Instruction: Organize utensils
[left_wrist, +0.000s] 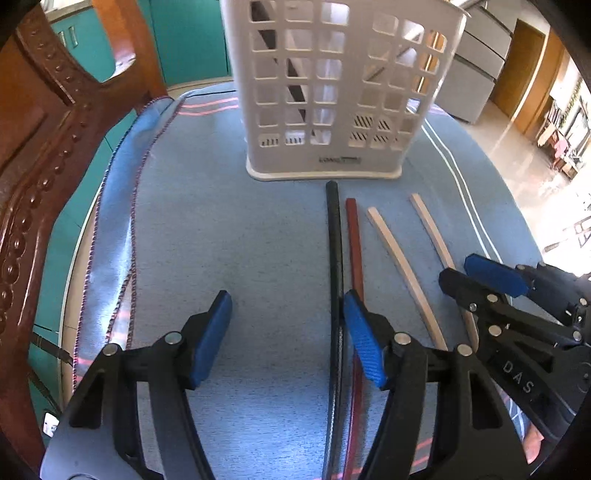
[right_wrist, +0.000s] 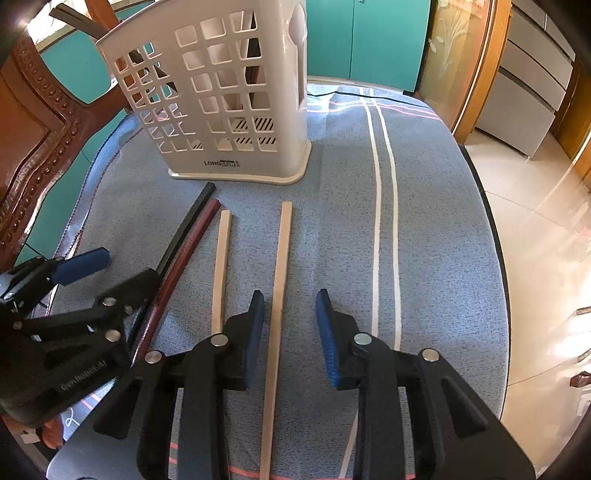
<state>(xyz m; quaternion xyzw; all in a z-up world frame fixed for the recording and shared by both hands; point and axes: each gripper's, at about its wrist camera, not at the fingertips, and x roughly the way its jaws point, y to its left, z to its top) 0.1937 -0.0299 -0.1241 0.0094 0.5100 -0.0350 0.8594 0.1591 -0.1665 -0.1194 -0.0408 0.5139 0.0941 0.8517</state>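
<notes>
My right tongs (right_wrist: 290, 328) stand partly open astride the outer pale chopstick (right_wrist: 277, 295), pads clear of it, gripping nothing. My left tongs (left_wrist: 286, 336) gape wider and empty; the black chopstick (left_wrist: 334, 258) and red chopstick (left_wrist: 355, 243) lie by their right pad, the second pale chopstick (left_wrist: 402, 266) between both tongs. Ahead stands the white caddy (left_wrist: 332, 92) on the blue-clothed worktop (left_wrist: 229, 229).

Risks, as I judge them: a thin stick could skid or pivot out on closing; the neighbouring tongs could collide. The caddy's base reads "LONG…", the rest blurred; the tongs read "DAS" and, faintly, "GenRobot.AI".
</notes>
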